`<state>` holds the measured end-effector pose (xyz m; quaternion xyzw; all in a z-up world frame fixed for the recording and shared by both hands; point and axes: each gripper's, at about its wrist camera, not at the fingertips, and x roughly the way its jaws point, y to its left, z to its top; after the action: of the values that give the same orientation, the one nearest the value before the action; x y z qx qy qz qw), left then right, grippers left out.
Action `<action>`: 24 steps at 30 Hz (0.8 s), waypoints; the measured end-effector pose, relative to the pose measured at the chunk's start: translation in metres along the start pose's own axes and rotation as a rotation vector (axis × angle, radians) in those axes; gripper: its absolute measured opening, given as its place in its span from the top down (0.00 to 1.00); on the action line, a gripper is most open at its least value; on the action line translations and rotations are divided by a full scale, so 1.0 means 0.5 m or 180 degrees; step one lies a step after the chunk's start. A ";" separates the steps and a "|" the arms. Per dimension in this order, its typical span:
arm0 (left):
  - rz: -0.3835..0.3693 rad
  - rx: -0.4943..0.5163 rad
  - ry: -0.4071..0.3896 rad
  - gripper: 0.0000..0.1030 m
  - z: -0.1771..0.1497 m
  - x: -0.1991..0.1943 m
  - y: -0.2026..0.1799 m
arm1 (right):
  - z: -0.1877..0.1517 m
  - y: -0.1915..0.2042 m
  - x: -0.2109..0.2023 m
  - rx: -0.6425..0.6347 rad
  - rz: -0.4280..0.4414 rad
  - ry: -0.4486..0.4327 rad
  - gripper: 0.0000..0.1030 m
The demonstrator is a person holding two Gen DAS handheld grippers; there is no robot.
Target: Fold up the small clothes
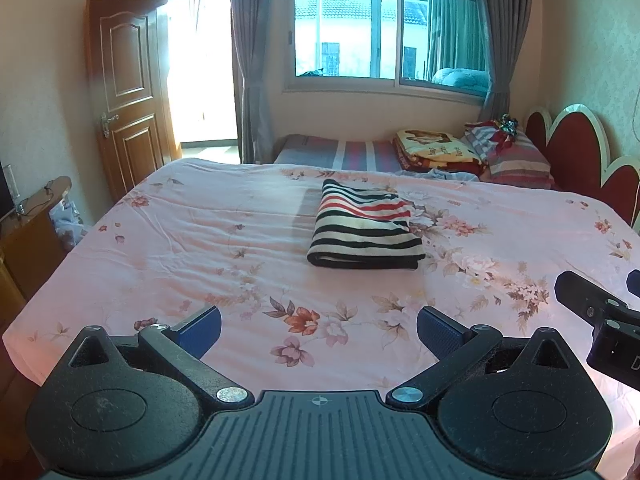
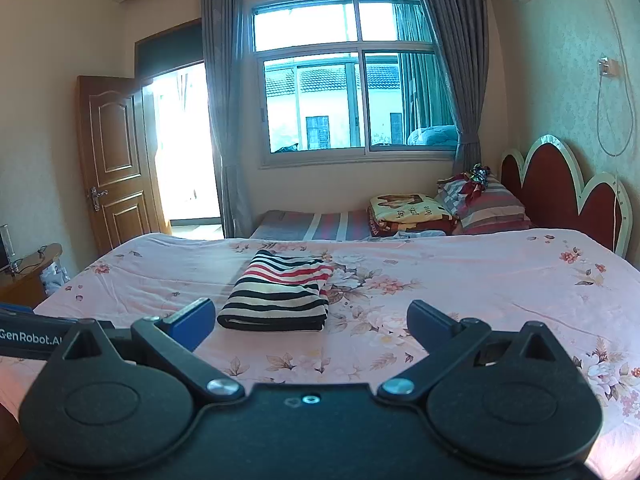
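Observation:
A striped garment (image 1: 365, 227), black, cream and red, lies folded into a neat rectangle on the pink floral bedsheet (image 1: 180, 240). It also shows in the right wrist view (image 2: 278, 296). My left gripper (image 1: 319, 330) is open and empty, held above the near part of the bed, well short of the garment. My right gripper (image 2: 311, 322) is open and empty, also short of the garment and to its right. Part of the right gripper shows at the right edge of the left wrist view (image 1: 592, 308).
A second bed with a striped sheet (image 1: 340, 154), a folded yellow blanket (image 1: 436, 150) and pillows (image 1: 516, 162) stands behind, by a red headboard (image 1: 568, 148). A wooden door (image 1: 124, 96) and a wooden cabinet (image 1: 28, 232) are at the left. A window (image 1: 384, 32) is behind.

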<state>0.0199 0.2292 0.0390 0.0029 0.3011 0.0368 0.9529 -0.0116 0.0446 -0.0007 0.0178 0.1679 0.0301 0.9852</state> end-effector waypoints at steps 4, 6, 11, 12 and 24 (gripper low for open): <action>0.0021 0.0004 0.0012 0.00 0.001 0.003 -0.003 | 0.001 -0.001 0.002 0.0002 0.0011 0.0004 0.01; 0.0026 0.0006 0.0014 0.00 0.001 0.003 -0.006 | 0.000 -0.001 0.003 0.0010 0.0015 0.0006 0.01; 0.0036 0.0004 0.0019 0.00 0.001 0.003 -0.011 | 0.001 -0.004 0.005 0.0011 0.0020 0.0020 0.01; 0.0038 0.0004 0.0014 0.00 0.001 0.003 -0.012 | 0.001 -0.004 0.005 0.0012 0.0023 0.0019 0.01; 0.0031 0.0015 0.0026 0.00 0.003 0.005 -0.019 | 0.001 -0.010 0.008 0.0002 0.0028 0.0037 0.01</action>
<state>0.0233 0.2201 0.0385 0.0064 0.3051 0.0407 0.9514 -0.0075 0.0399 -0.0016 0.0187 0.1736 0.0344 0.9840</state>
